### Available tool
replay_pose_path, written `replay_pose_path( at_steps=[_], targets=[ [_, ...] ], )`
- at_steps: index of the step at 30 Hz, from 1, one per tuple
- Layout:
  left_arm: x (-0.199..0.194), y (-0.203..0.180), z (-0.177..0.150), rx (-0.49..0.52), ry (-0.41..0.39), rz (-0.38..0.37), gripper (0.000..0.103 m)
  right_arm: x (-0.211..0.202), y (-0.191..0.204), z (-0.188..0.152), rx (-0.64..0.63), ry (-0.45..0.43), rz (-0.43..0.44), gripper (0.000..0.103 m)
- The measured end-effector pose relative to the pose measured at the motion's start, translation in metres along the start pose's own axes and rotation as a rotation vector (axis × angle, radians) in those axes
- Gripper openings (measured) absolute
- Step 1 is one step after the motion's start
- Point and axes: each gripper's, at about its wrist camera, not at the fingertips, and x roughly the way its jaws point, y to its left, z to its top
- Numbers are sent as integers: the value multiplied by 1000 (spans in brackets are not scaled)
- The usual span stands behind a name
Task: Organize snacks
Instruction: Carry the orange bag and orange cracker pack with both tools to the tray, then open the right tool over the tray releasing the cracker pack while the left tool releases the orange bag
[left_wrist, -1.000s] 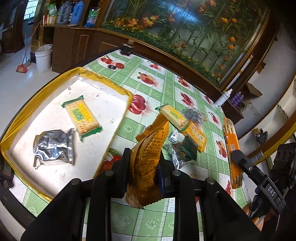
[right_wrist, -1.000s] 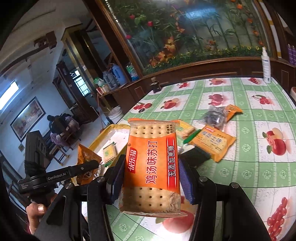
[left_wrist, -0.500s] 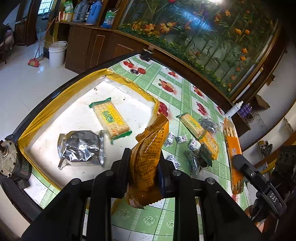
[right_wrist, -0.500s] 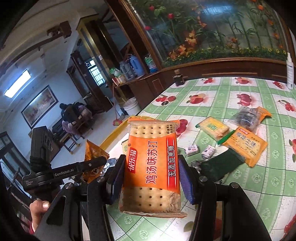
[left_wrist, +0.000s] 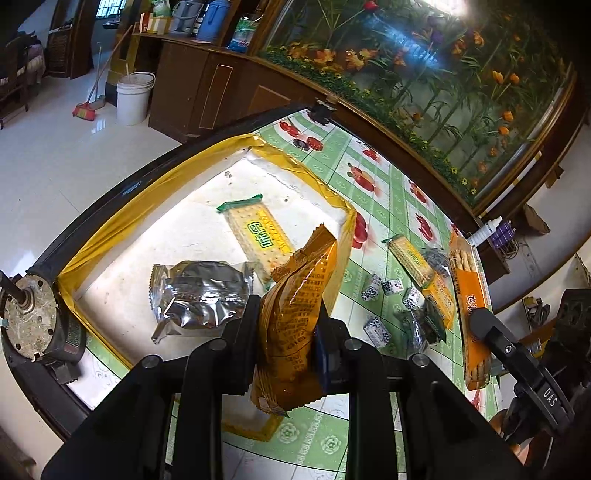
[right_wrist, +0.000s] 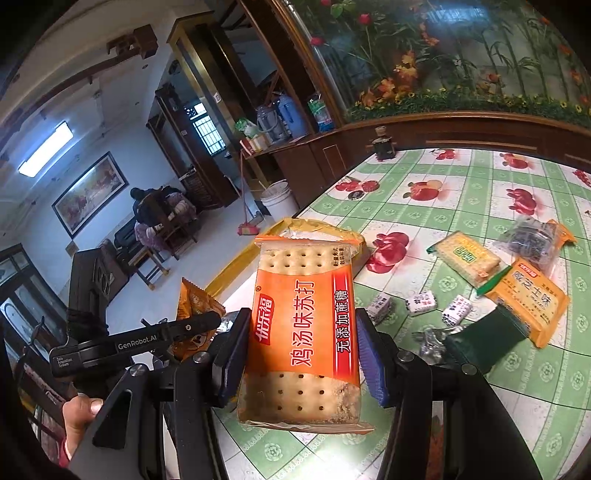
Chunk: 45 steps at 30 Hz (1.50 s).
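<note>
Left wrist view shows the left gripper pinching an orange packet just short of the tray, so it should carry forward and release low, as should the right gripper clamping its cracker pack.

the yellow snack bag is crinkled glossy foil-like film, and the silver packet in the tray is shiny, wrinkled metallised foil. the tray's white floor looks matt and scuffed, its rim wrapped in glossy yellow tape. the orange cracker pack is smooth, clear-windowed plastic. the tablecloth is slick printed vinyl. both gripper frames are matt black plastic with blue rubbery pads. the far cabinet is polished dark wood.
</note>
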Motion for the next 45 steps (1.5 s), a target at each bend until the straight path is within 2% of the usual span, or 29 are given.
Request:
replay_pose_path(
  at_steps=[13,20,29,31,32,33,34,39,45],
  targets=[
    [10,25,3,-11,2,68,23,57,21,13,-48,60,38,55],
    [30,23,9,15,34,95,23,120,27,31,-82,126,22,55],
    [59,22,36,56,48,174,24,196,21,53,-107,209,-43,55],
    [62,22,36,55,47,205,37,205,20,52,-110,223,-54,55],
    [62,21,36,65,40,240,45,209,19,51,-110,229,-56,55],
    [63,20,35,77,34,278,58,210,17,51,-110,226,-61,55],
    [63,19,34,89,25,306,64,211,16,51,-109,223,-61,58],
    [54,22,30,75,10,305,68,197,13,51,-88,201,-57,57],
    [35,15,25,81,-44,309,69,147,6,55,-40,108,-37,57]
  ],
)
